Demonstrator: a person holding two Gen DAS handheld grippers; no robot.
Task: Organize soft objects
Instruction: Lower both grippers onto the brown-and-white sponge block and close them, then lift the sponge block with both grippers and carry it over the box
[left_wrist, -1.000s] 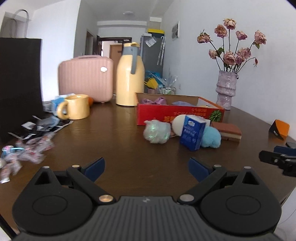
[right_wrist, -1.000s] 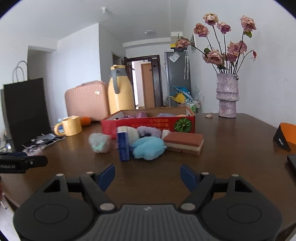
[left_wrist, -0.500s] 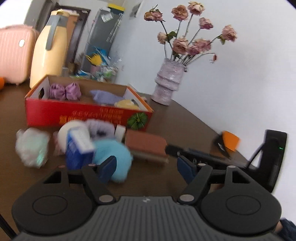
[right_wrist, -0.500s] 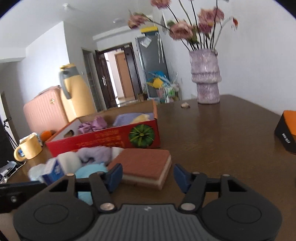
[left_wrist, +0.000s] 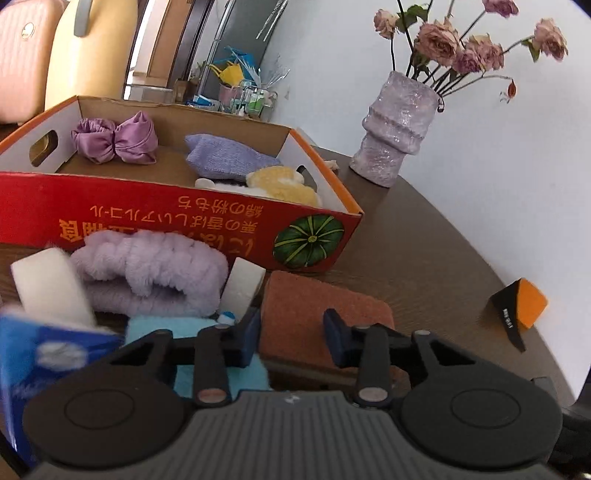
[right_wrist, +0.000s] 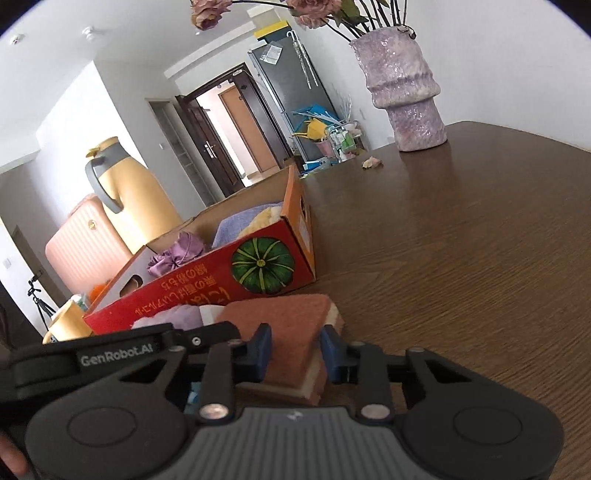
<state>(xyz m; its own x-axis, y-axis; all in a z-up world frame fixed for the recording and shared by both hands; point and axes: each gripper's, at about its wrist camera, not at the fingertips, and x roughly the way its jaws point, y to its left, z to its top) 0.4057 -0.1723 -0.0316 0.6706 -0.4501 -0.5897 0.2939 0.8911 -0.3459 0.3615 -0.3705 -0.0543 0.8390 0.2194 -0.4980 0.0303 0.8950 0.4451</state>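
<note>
Sponge, rust-brown scouring face up over a pale foam layer, is lain on the wooden table just in front of the red cardboard box, and both grippers are set over it from the near side. The right gripper has just been closing, and its blue pads appear to be pressed against the sponge's two sides, so a grip is judged to be made there for a lift into the box. The left gripper has also just been closing to a narrow gap, with the sponge's near left part between its jaws; whether its pads press the foam cannot be told. Scrunchie, lilac cloth and yellow plush are already held in the box, which suggests it is the collecting place. Lilac fluffy roll, white foam pieces, light-blue plush and blue carton are left outside, blurred and partly covered by the left gripper. The sponge's near edge is hidden in both views.
</note>
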